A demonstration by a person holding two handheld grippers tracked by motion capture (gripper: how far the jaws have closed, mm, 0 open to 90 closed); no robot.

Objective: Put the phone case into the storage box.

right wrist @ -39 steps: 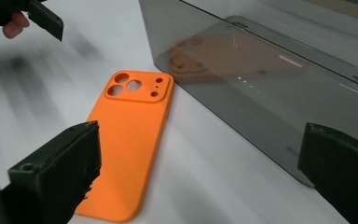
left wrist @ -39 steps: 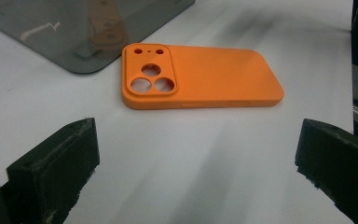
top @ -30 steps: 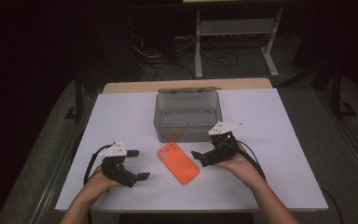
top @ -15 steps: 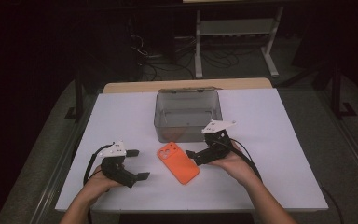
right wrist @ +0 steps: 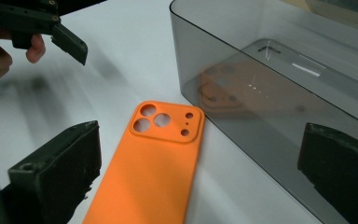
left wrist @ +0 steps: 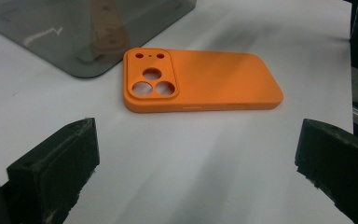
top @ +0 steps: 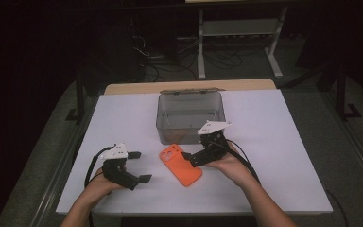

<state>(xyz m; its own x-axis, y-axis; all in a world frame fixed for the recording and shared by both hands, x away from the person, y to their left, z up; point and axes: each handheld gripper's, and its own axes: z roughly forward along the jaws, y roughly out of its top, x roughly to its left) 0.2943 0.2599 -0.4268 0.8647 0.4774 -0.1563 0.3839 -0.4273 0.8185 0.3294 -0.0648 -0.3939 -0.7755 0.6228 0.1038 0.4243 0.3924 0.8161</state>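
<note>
1. The orange phone case (top: 181, 164) lies flat on the desk (top: 283, 142), just in front of the grey box (top: 191, 116).
2. The right tongs (top: 189, 158) stand wide beside its right edge.
3. The left tongs (top: 139, 166) stand wide, empty, to its left.

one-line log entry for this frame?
left gripper: open, idle | right gripper: open, at orange phone case | case: flat on table, beside grey bin

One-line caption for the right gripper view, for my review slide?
Open right claw approaches an orange phone case lying flat beside a smoky clear box.
</note>
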